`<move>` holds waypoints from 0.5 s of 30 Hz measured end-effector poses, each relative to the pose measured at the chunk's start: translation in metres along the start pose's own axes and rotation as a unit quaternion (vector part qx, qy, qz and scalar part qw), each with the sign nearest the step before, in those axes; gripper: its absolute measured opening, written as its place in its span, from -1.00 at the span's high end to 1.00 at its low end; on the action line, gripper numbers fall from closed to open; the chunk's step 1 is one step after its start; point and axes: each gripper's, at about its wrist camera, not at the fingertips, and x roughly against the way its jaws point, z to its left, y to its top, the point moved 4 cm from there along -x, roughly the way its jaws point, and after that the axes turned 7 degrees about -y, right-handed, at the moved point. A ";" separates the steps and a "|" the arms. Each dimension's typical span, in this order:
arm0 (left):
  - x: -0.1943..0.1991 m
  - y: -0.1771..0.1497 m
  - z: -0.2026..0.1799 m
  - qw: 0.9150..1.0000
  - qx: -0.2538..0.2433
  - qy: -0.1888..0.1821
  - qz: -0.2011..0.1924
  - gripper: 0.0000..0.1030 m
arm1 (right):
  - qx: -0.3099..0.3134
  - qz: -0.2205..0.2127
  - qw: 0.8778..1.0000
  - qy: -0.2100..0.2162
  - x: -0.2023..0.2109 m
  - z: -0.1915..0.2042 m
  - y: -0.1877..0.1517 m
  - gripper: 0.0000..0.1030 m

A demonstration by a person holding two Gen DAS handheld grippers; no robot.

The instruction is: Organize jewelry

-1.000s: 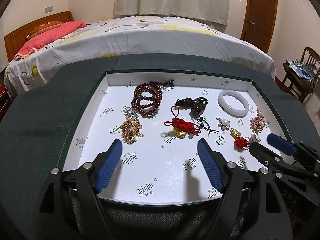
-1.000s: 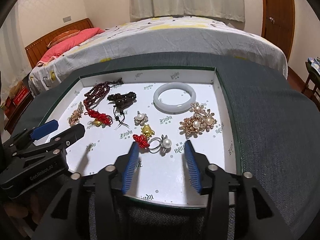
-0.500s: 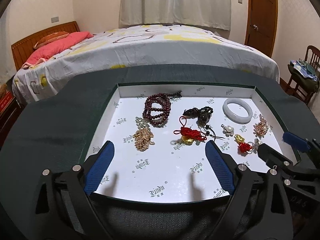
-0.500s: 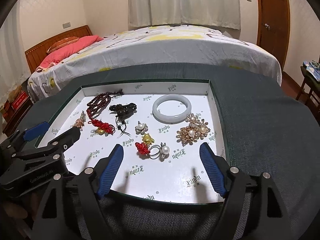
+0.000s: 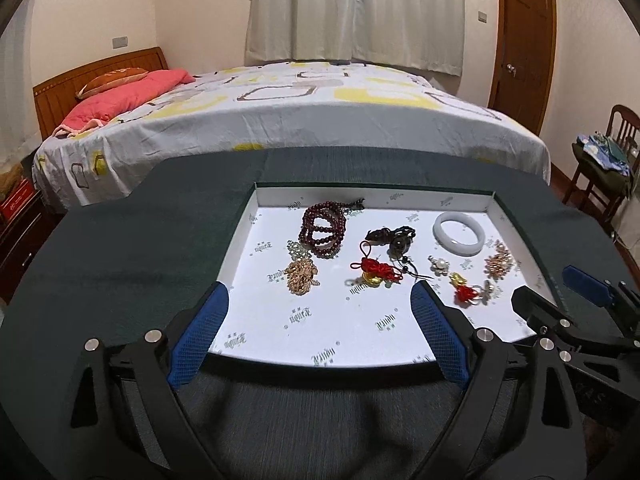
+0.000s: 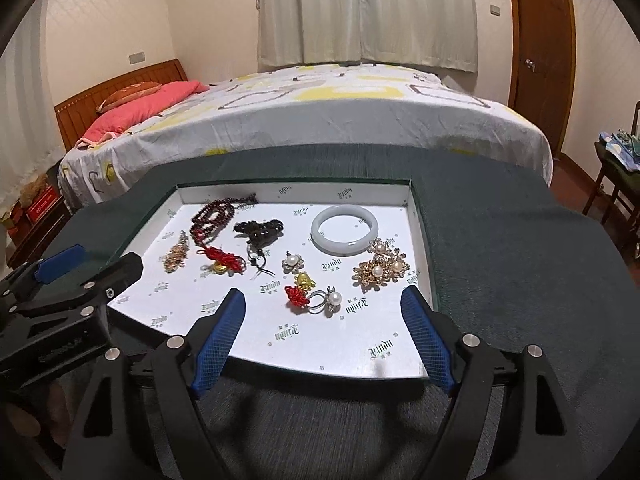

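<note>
- While held above the near rim of the tray (image 5: 496, 205), left gripper (image 5: 320, 300) with jaws spread wide, nothing between them; same for right gripper (image 6: 322, 306), wide apart and empty.
- All jewelry lying loose inside the tray, which sits on a dark green cloth (image 5: 140, 248); nothing lifted.
- Risk, as judged: red knot charm (image 6: 295, 295), gold pendant (image 6: 304, 280) and pearl ring (image 6: 326, 300) touching one another near the right gripper; closing on one likely to drag or snag the others.
- Risk, as judged: cords of the dark bead pendant (image 5: 394, 240) lying against the larger red tassel charm (image 5: 376, 270); tangling probable if either is pulled.
- Risk, as judged: white bangle (image 5: 460, 234) smooth and rounded, liable to slip from flat pads.
- Risk, as judged: both grippers working in one tray; collision possible if both reach toward the middle.
- Count: one dark red bead string (image 5: 322, 230), one gold brooch (image 5: 300, 276) at left, one white bangle, one dark bead pendant, two red knotted charms, one small pearl flower (image 6: 292, 263), one pearl ring, one large pearl brooch cluster (image 6: 380, 266) (possibly two pieces; cannot tell).
</note>
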 end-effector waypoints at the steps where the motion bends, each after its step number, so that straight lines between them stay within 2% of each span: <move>1: 0.007 0.000 0.000 1.000 0.001 0.000 -0.003 -0.75 | 0.000 -0.003 1.000 0.000 0.005 0.000 0.000 -0.50; 15: 0.103 -0.006 0.004 0.999 0.012 0.012 -0.041 -0.77 | 0.009 -0.043 0.999 0.007 0.091 -0.002 -0.002 -0.51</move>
